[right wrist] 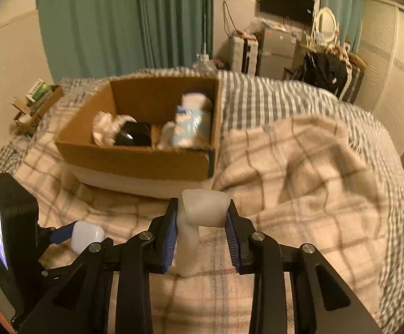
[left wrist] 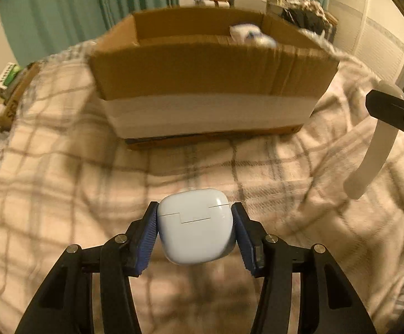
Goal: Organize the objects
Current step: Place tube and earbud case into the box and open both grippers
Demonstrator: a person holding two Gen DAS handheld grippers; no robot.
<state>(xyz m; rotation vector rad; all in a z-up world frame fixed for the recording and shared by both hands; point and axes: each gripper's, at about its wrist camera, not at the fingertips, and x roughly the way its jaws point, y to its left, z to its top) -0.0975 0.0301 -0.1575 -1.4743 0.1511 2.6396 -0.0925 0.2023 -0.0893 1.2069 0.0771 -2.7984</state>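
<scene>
My left gripper (left wrist: 195, 217) is shut on a pale blue earbud case (left wrist: 195, 225) and holds it above the plaid blanket, in front of an open cardboard box (left wrist: 207, 75). My right gripper (right wrist: 202, 220) is shut on a white curved plastic handle-like piece (right wrist: 202, 211), also above the blanket. The same piece (left wrist: 368, 158) and the right gripper's finger show at the right edge of the left wrist view. The earbud case (right wrist: 86, 236) shows at lower left in the right wrist view. The box (right wrist: 135, 161) holds a black object (right wrist: 133, 136), white cloth and a blue-white packet (right wrist: 192, 125).
The box sits on a bed with a plaid blanket (right wrist: 299, 172) and a checked sheet (right wrist: 271, 97). Green curtains, a small carton shelf (right wrist: 35, 100) at left and cluttered furniture (right wrist: 299, 53) at the back wall stand beyond the bed.
</scene>
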